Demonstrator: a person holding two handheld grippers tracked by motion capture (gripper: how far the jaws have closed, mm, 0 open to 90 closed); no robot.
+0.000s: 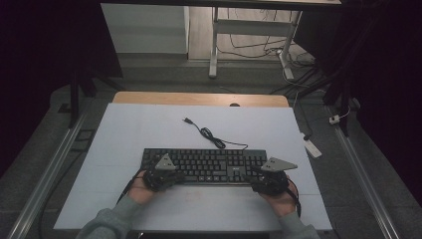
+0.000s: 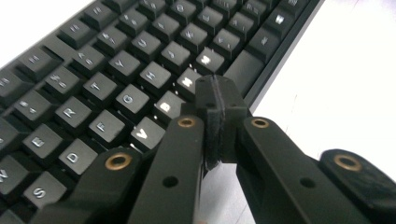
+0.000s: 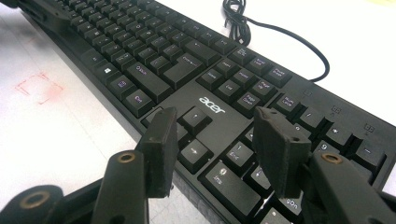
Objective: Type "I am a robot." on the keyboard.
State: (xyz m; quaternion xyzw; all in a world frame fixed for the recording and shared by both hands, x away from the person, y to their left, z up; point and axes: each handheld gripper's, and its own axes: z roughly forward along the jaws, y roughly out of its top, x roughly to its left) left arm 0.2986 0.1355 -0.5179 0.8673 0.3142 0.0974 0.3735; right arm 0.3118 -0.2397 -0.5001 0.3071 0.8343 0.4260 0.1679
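Observation:
A black keyboard (image 1: 204,167) lies across the near half of the white table top (image 1: 149,129). Its black cable (image 1: 209,133) runs in a loose coil toward the back. My left gripper (image 1: 166,170) rests over the keyboard's left part. In the left gripper view it (image 2: 218,100) is shut with nothing between the jaws, its tip above the bottom letter row (image 2: 166,105) near the front edge. My right gripper (image 1: 266,173) is at the keyboard's right end. In the right gripper view it (image 3: 212,135) stands open just above the arrow keys (image 3: 195,151), below the brand logo (image 3: 211,105).
Faint red marks (image 3: 39,86) show on the table in front of the keyboard. A wooden strip (image 1: 199,98) edges the table's far side. On the floor are metal rails (image 1: 47,169), a white power strip (image 1: 312,147) at the right and desk legs (image 1: 214,50) behind.

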